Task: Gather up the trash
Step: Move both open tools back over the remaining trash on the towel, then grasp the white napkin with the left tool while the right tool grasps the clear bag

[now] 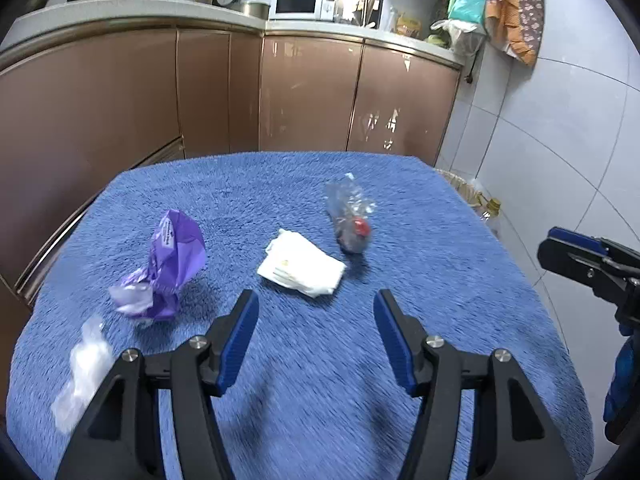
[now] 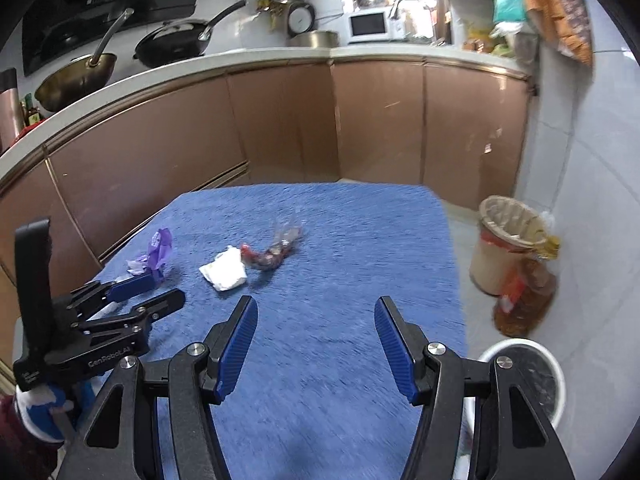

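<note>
Both tools, left [image 1: 316,300] & right [image 2: 316,306], spread, empty; clear wrapper [image 1: 82,372] blurred, part-hidden.

Kitchen interior. An L-shaped run of glossy brown cabinet doors [image 1: 312,92] stands beneath a pale countertop [image 2: 248,58]; several doors show scuffed, chipped finish low down. On the countertop: a white microwave oven [image 2: 368,26], a black frying pan [image 2: 176,42], a brass-coloured wok [image 2: 76,80] and a steel pot [image 2: 314,38]. A dark range hood [image 2: 108,4] hangs above the pans. The right wall is faced in pale grey glazed tiles [image 1: 560,120]; a patterned orange cloth [image 1: 516,12] hangs there. The floor is pale tile [image 2: 540,184]. The surface in the foreground carries a blue shaggy cover [image 1: 304,340]. Bright daylight enters behind the microwave.
</note>
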### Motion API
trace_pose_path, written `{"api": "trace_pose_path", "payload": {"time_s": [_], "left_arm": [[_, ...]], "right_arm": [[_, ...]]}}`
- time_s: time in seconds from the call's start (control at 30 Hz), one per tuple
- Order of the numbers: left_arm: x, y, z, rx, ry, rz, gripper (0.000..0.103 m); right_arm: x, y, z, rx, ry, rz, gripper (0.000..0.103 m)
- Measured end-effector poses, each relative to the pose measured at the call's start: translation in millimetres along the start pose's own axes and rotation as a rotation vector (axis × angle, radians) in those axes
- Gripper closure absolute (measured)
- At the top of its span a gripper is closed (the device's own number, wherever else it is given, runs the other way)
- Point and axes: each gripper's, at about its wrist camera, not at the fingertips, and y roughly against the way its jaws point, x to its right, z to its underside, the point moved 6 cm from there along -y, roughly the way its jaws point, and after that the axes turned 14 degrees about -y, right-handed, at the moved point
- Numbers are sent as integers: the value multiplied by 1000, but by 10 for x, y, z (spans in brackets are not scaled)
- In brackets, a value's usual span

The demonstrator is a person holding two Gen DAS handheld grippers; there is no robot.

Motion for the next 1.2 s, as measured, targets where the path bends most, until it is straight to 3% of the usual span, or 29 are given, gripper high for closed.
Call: {"api": "trace_pose_path", "payload": {"time_s": [0.43, 0.8, 1.2], "left_arm": [[-62, -627, -146, -83, -34, 36, 45], [-64, -834, -78, -150, -20, 74, 47], [-46, -889, -92, -146, -41, 74, 65]], "right_arm": [[-69, -768, -279, -86, -44, -115, 45], [-133, -1267, -413, -146, -82, -159, 45], [-214, -1714, -365, -248, -124, -166, 65]]}}
